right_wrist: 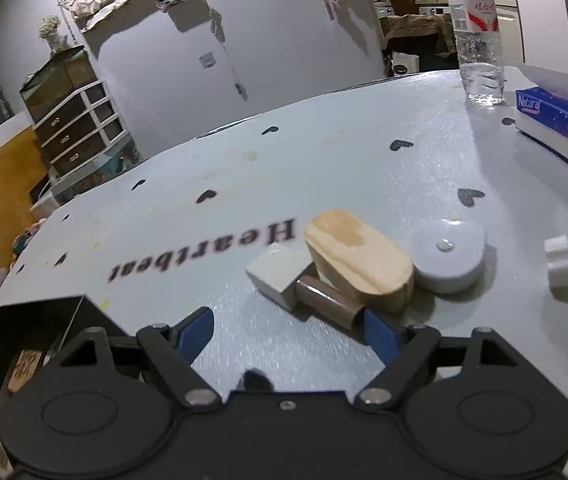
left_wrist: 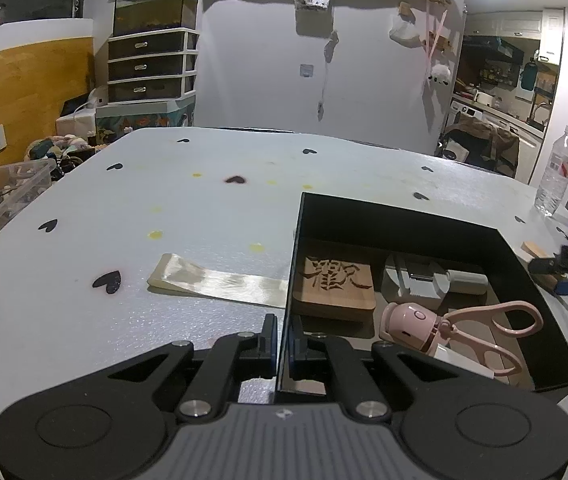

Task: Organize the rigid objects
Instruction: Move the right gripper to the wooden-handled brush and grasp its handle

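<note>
- Apparently mid-sort, left wrist view: the left gripper [left_wrist: 283,346] is clenched on the near wall of the black box [left_wrist: 404,216], steadying it. Inside, from 12 to 3 o'clock, lie a carved wooden block [left_wrist: 334,284] and pink scissors [left_wrist: 484,330].
- Right wrist view: the right gripper [right_wrist: 290,330] is spread wide, holding nothing; a brown cylinder [right_wrist: 330,300] touches its right finger at 1 o'clock. Next, I judge: centre, then close on it.

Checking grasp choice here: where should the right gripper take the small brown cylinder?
Across its round body mid-length, fingers either side. The brown cylinder lies flat, its far end tucked between the white block and wooden oval, so approach from the near, open side.
</note>
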The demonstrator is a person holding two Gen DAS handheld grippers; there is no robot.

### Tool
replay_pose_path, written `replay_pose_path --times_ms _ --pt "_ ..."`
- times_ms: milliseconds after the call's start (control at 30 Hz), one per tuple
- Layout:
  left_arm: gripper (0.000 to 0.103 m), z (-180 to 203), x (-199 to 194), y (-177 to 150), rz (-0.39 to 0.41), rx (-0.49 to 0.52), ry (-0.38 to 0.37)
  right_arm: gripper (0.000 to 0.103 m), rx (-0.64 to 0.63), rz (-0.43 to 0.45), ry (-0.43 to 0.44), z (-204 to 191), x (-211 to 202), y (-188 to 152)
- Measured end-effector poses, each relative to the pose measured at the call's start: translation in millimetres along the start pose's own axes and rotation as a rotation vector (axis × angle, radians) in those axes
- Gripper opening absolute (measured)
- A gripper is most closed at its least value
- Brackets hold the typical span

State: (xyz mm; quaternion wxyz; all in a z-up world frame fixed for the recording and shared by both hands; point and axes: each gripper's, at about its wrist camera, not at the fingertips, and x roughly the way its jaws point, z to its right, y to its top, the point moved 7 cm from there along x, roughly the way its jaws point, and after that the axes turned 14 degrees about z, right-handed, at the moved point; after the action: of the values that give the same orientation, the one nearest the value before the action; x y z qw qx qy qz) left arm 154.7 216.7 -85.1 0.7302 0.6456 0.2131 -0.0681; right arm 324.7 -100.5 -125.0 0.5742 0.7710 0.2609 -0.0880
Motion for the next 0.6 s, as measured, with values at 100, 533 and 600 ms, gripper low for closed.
replay_pose_path --times_ms 100,533,600 --pt "0.005 -0.6 2.1 -1.2 -0.004 -0.002 -0.001 0.093 0.006 -0.002 -0.043 -3.8 9.4 1.8" --pt "0.005 -2.2 4.5 -1.1 -0.006 -0.008 -0.018 0.094 -0.082 0.017 -0.114 -38.5 57.5 7.2" --pt "0.005 -2.5 4.8 -1.2 -0.006 -0.010 -0.019 0.093 -0.095 0.019 -0.124 -40.9 62.5 8.6"
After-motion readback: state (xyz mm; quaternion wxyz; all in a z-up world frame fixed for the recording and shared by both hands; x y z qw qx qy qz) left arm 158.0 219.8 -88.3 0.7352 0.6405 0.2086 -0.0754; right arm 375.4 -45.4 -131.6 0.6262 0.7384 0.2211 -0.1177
